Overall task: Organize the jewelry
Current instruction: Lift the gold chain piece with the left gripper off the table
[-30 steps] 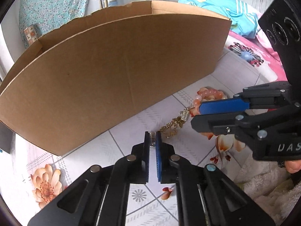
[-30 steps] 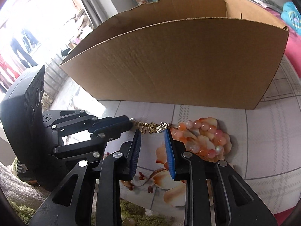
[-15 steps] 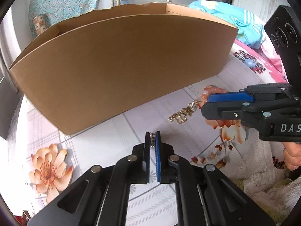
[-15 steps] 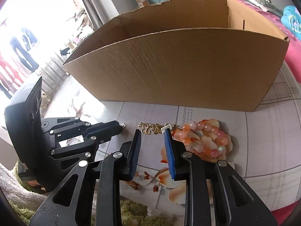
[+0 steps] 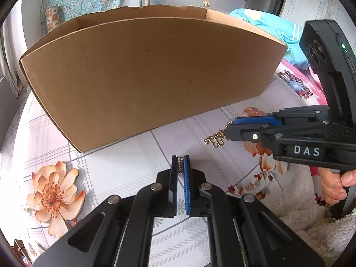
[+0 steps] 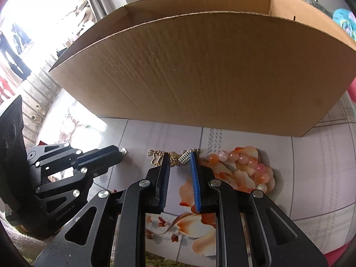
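My left gripper (image 5: 180, 163) is shut on a small silver ring-like piece (image 5: 180, 164), held above the floral tablecloth; it also shows in the right wrist view (image 6: 115, 155). My right gripper (image 6: 179, 162) is open, its blue pads straddling a gold chain bracelet (image 6: 171, 159) that lies on the cloth, also seen in the left wrist view (image 5: 215, 139). An orange and pink bead bracelet (image 6: 251, 166) lies just right of the chain. A large open cardboard box (image 5: 151, 75) stands behind, also in the right wrist view (image 6: 211, 73).
A floral vinyl tablecloth (image 5: 124, 169) covers the surface. A fluffy cream towel (image 5: 307, 220) lies at the near right edge. A bed with blue and pink bedding (image 5: 287, 33) sits beyond the box.
My left gripper has pulled back from the box with the silver piece. My right gripper has dropped forward so its open pads now sit around the gold chain.
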`<action>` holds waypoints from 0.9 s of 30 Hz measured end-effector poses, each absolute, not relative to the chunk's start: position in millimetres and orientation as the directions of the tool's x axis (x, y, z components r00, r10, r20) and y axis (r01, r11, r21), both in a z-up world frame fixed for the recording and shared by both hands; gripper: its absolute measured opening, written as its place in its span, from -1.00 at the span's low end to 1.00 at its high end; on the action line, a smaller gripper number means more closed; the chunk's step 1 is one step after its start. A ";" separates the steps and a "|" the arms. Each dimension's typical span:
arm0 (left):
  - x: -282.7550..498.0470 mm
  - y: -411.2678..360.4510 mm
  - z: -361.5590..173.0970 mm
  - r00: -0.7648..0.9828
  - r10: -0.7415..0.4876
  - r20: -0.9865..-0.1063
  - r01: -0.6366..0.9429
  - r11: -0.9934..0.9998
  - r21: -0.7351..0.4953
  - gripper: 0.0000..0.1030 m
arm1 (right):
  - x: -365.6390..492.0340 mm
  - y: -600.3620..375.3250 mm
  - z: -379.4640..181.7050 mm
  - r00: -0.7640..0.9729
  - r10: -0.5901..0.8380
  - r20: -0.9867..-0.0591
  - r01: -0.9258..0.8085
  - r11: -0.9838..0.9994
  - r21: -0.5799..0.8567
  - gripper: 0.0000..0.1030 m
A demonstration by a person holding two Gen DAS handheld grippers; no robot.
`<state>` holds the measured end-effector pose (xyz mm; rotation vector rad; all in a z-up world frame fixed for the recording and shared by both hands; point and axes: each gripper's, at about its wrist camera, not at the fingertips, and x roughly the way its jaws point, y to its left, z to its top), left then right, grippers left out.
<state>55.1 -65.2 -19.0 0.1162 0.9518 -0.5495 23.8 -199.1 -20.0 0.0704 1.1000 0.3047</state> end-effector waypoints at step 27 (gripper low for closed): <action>54.9 -58.7 -18.4 0.462 -0.430 -0.776 0.491 0.852 -0.181 -0.91 | 39.0 -215.8 -2.5 0.455 0.368 -0.811 -0.071 0.923 0.379 -0.90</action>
